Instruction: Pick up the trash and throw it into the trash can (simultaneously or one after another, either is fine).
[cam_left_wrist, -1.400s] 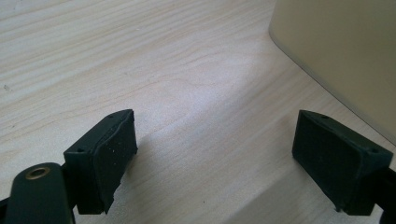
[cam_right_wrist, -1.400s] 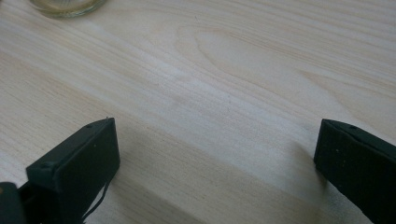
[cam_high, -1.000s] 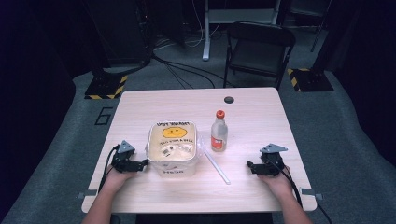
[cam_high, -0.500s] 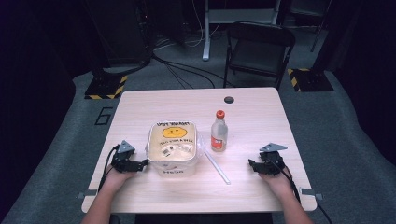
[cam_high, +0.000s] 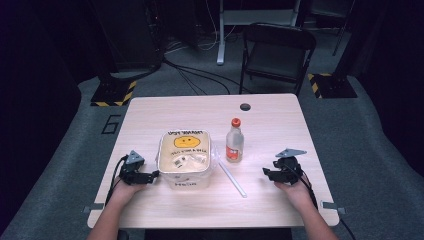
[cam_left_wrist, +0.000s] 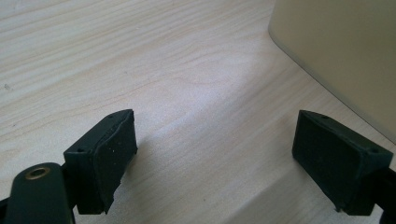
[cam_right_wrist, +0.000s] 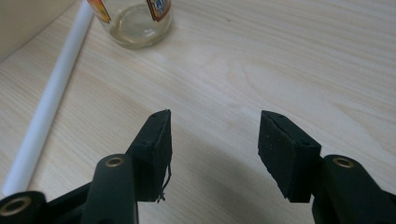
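Note:
A square beige tub (cam_high: 184, 157) with a yellow smiley-face lid stands left of the table's middle. To its right is a small clear bottle (cam_high: 234, 141) with a red cap, upright. A thin white rod (cam_high: 231, 178) lies flat between them. My left gripper (cam_high: 154, 174) rests on the table beside the tub's left wall (cam_left_wrist: 341, 51), open (cam_left_wrist: 215, 140) with bare wood between its pads. My right gripper (cam_high: 266, 173) sits right of the rod, pointing toward the bottle (cam_right_wrist: 135, 23) and rod (cam_right_wrist: 51, 98). Its jaws (cam_right_wrist: 215, 135) have just been closing and stand apart with nothing between them.
A round cable hole (cam_high: 245, 106) marks the far side of the wooden table (cam_high: 280, 125). A black folding chair (cam_high: 277, 50) stands beyond the far edge. Cables trail over the floor behind. Bare wood lies right of and behind the bottle.
My right gripper's jaws appear slightly narrower than a second ago. Both hands, the tub, the bottle and the rod keep their places.

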